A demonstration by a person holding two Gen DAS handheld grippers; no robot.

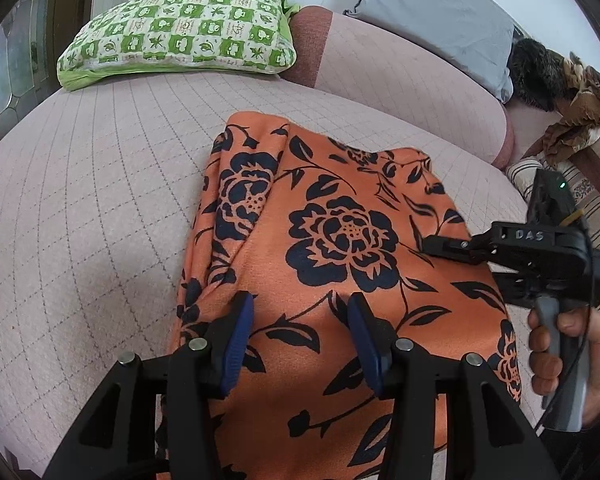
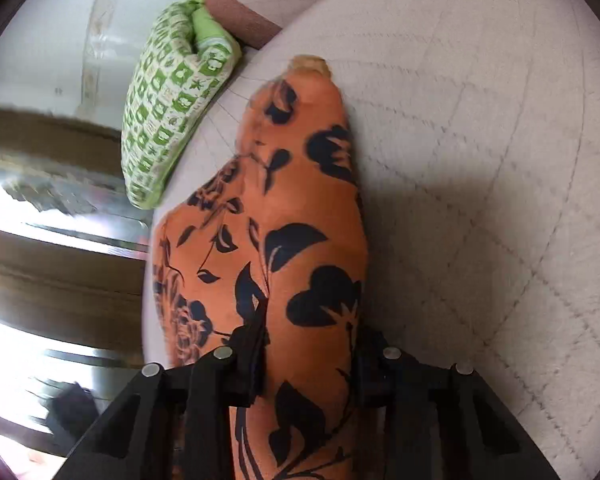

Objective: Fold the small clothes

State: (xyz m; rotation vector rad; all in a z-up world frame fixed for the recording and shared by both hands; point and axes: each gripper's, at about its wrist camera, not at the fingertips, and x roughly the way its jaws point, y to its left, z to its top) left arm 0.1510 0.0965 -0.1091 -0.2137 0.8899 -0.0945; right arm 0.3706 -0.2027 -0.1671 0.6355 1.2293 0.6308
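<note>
1. Left hand-held gripper (image 1: 300, 316) hovers with its blue pads spread apart, released, over the near part of the orange floral garment (image 1: 340, 264).
2. Right hand-held gripper (image 1: 428, 244) reaches in from the right; in its own view cloth fills the gap between its parted fingers, but whether it grips I cannot tell.
3. That garment lies on the pink quilted bed (image 1: 100, 200), bunched lengthwise with a loose fold along its left side.
4. Folding seems partly done: edges are uneven, so smoothing and further folds likely remain.
5. Beyond it sits a green checked pillow (image 1: 180, 32).
</note>
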